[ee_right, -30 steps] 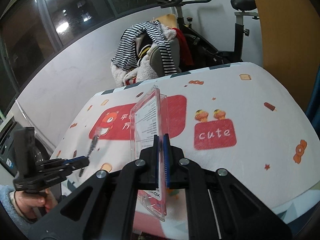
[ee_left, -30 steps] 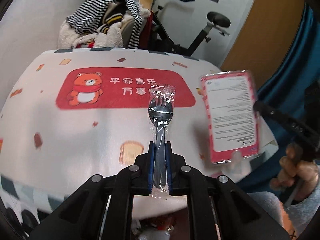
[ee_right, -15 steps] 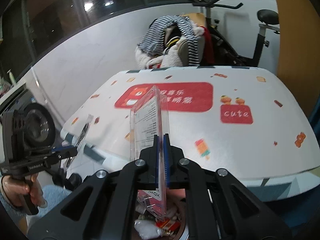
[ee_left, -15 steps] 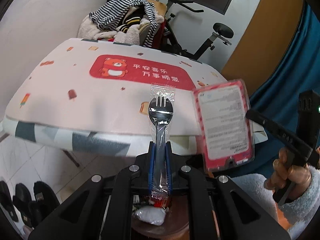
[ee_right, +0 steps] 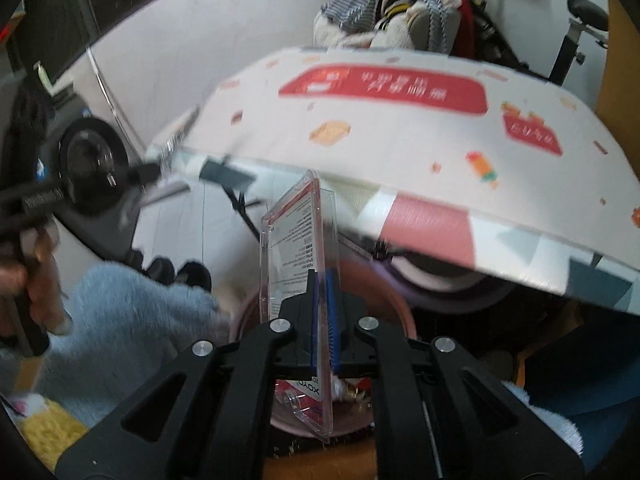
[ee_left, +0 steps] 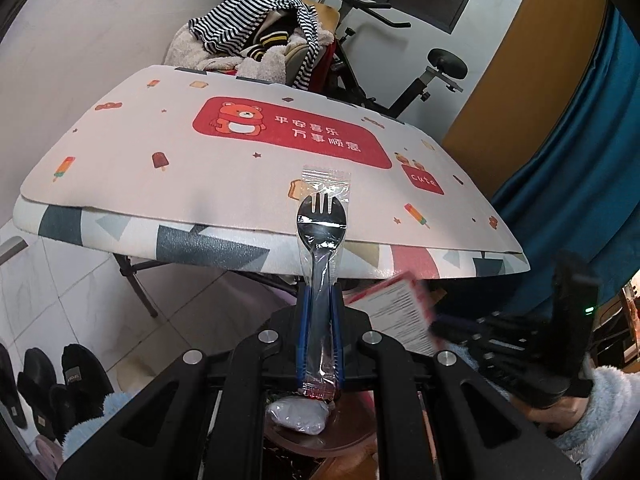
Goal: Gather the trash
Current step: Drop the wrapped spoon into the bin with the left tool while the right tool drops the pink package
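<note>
Between left claw's fingers: the spork [ee_left: 319,240], sealed in its clear wrapper, stands straight ahead of the left claw [ee_left: 319,332], which is pinched on the handle.
Right claw's load: the right claw [ee_right: 323,316] is pressed together on a clear card pack [ee_right: 298,264] with pink edges, held on edge; the pack's lower corner hangs below the jaws.
Pack from the left view: it shows low and to the right of the left claw's fingers, near them; touching or apart, I cannot tell.
Bin: a round brown bin [ee_left: 320,440] sits just below and behind the left claw's tips; a grey wad [ee_left: 298,416] lies in it, right under the wrapper's tail. In the right view the bin's rim [ee_right: 400,308] curves under the right claw, with red scraps inside, partly hidden.
Table: its cloth [ee_left: 240,184] lies ahead of and above both claws, with no trash on it that I can see.
Further out: shoes [ee_left: 60,384] on the tiled floor to the lower left of the left claw; a chair heaped with clothes [ee_left: 256,44] and an exercise bike beyond the table.
Done, by my reading: the tabletop looks cleared, and some trash is in the bin.
Left: both held pieces are not yet released; each claw needs to open over the bin.
</note>
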Demonstrator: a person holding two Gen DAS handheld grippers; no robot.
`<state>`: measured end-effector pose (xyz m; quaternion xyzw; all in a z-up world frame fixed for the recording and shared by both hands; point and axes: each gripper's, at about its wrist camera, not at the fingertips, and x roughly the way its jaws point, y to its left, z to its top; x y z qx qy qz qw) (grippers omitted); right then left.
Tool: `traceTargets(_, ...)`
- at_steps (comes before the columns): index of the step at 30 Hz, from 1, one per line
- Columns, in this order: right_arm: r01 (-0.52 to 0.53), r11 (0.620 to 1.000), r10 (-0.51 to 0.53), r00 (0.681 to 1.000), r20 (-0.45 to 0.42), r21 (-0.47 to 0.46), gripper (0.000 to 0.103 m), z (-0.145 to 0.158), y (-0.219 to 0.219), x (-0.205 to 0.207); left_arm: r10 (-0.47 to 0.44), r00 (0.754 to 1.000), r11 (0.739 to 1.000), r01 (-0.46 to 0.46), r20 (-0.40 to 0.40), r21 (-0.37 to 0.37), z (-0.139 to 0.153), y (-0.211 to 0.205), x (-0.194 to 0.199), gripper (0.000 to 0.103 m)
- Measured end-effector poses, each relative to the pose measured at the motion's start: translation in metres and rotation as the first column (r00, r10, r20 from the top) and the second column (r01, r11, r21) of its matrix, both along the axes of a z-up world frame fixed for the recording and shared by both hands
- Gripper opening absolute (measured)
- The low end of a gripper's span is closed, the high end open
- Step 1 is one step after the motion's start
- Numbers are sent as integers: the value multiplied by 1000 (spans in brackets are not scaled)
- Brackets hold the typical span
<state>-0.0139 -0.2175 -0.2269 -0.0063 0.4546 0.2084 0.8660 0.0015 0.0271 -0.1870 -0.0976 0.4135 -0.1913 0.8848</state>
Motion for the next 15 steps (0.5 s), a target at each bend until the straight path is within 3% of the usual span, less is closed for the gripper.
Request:
traceTargets(11,57,998,-58,991,-124,-10,10,-34,6,17,-11,1000,1000,11,-16,-4,-9,-1,-9,10)
traceTargets(15,66,998,-65,992,-111,3,27,-30,7,16,-20,999,1000,20,-27,0,-14,-2,-11,10)
